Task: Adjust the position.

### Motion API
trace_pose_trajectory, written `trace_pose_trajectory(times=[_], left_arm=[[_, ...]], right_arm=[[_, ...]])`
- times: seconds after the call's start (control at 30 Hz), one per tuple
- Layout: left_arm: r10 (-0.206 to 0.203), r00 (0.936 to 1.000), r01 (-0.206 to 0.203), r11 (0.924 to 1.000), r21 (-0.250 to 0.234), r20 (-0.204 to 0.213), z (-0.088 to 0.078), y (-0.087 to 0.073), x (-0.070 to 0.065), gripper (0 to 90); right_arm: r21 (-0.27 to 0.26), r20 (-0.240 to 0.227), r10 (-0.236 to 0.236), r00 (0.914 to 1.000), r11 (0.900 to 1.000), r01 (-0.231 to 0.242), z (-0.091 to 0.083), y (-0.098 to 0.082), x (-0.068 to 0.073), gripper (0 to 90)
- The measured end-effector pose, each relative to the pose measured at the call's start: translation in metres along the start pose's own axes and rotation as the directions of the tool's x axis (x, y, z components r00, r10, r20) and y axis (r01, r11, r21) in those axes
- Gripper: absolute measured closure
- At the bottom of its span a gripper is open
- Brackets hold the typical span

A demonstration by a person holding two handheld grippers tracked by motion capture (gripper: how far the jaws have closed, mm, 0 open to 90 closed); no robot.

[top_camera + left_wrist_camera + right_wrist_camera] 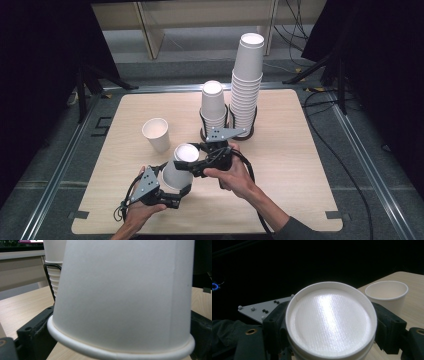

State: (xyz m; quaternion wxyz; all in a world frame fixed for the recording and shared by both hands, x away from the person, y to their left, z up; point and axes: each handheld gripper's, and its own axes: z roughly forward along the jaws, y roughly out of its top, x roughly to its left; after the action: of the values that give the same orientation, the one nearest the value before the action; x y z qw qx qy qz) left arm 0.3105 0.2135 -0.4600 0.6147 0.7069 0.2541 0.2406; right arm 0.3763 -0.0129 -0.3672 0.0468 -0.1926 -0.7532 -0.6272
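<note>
Passing an upturned paper cup [181, 166] between tongs, just beside the upright cup [156, 134].
Light, crushable; grip its wall gently: right tongs [192, 162] clamp near the base, left tongs [176, 196] stand open round the rim.

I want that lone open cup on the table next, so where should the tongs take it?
Grip the upright cup across its side wall just under the rim, coming from the near side; its mouth faces up and its wall tapers downward, so a higher hold shouldn't slip.

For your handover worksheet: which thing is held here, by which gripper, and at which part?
The upside-down paper cup is held by the right gripper near its upturned base; the left gripper brackets its rim, apparently released.
</note>
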Motion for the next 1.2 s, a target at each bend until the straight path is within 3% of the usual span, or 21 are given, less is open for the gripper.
trace_pose_trajectory(times=[0.17,0.33,0.53,0.57,0.63,0.67,0.7,0.8,0.83,0.87,0.93,1.03,1.07,1.1,1.2], left_arm=[[0.008,0.9999,-0.008,0.9999,0.013,-0.01,-0.002,0.001,0.0,2.6],[0.017,0.9998,-0.017,0.9996,0.023,-0.006,-0.004,0.001,0.002,4.2],[0.026,0.9997,-0.026,0.9992,0.031,-0.001,-0.004,0.001,0.003,5.9],[0.029,0.9996,-0.029,0.9993,0.025,-0.001,-0.004,0.001,0.003,5.3],[0.024,0.9997,-0.024,0.9995,0.02,0.002,-0.004,0.001,0.003,3.5],[0.027,0.9996,-0.027,0.9996,0.01,-0.002,-0.004,0.001,0.002,2.9],[0.034,0.9994,-0.034,0.9993,-0.012,0.003,-0.002,0.001,0.002,2.8],[0.031,0.9995,-0.031,0.9994,-0.015,0.003,-0.002,0.001,0.001,2.6],[0.034,0.9994,-0.034,0.9993,-0.015,0.004,-0.002,0.001,0.001,2.5],[0.034,0.9994,-0.034,0.9993,-0.016,0.005,-0.002,0.001,0.001,2.4],[0.037,0.9993,-0.037,0.9993,0.009,0.002,-0.004,0.002,0.0,2.9],[0.034,0.9994,-0.034,0.9994,-0.001,0.009,-0.002,0.001,0.001,4.8],[0.04,0.9992,-0.04,0.9989,0.024,0.002,-0.004,0.002,0.001,5.7],[0.035,0.9994,-0.035,0.9994,0.004,0.009,-0.003,0.001,0.002,6.6],[0.04,0.9992,-0.04,0.9992,0.008,0.008,-0.003,0.001,0.002,9.0]], right_arm=[[-0.01,-0.011,0.0,0.9999,1.0,0.0,0.0,-0.001,-0.001,25.9],[0.001,-0.027,0.052,0.9983,0.999,-0.052,-0.001,-0.002,-0.002,25.9],[0.007,-0.03,0.061,0.9977,0.998,-0.061,-0.001,-0.004,-0.004,25.8],[-0.005,-0.013,0.022,0.9997,1.0,-0.022,-0.001,-0.004,-0.007,25.8],[-0.003,-0.028,0.067,0.9974,0.998,-0.067,-0.002,-0.004,-0.007,25.9],[-0.016,-0.031,0.041,0.9987,0.999,-0.041,-0.001,-0.004,-0.009,26.0],[-0.015,-0.031,0.047,0.9984,0.999,-0.047,-0.001,-0.004,-0.009,25.9],[0.0,-0.044,0.07,0.9966,0.998,-0.07,0.0,-0.005,-0.007,26.0],[-0.005,-0.031,0.048,0.9984,0.999,-0.048,0.0,-0.005,-0.008,26.0],[0.001,-0.034,0.056,0.9978,0.998,-0.056,0.0,-0.005,-0.008,26.0],[0.003,-0.046,0.079,0.9959,0.997,-0.078,0.001,-0.006,-0.007,26.0],[0.005,-0.031,0.063,0.9975,0.998,-0.063,0.001,-0.007,-0.008,25.9],[0.007,-0.041,0.073,0.9965,0.997,-0.072,0.002,-0.007,-0.008,25.9],[0.006,-0.042,0.071,0.9966,0.997,-0.071,0.002,-0.007,-0.009,25.8],[0.01,-0.034,0.072,0.9968,0.997,-0.072,0.001,-0.007,-0.011,25.6]])
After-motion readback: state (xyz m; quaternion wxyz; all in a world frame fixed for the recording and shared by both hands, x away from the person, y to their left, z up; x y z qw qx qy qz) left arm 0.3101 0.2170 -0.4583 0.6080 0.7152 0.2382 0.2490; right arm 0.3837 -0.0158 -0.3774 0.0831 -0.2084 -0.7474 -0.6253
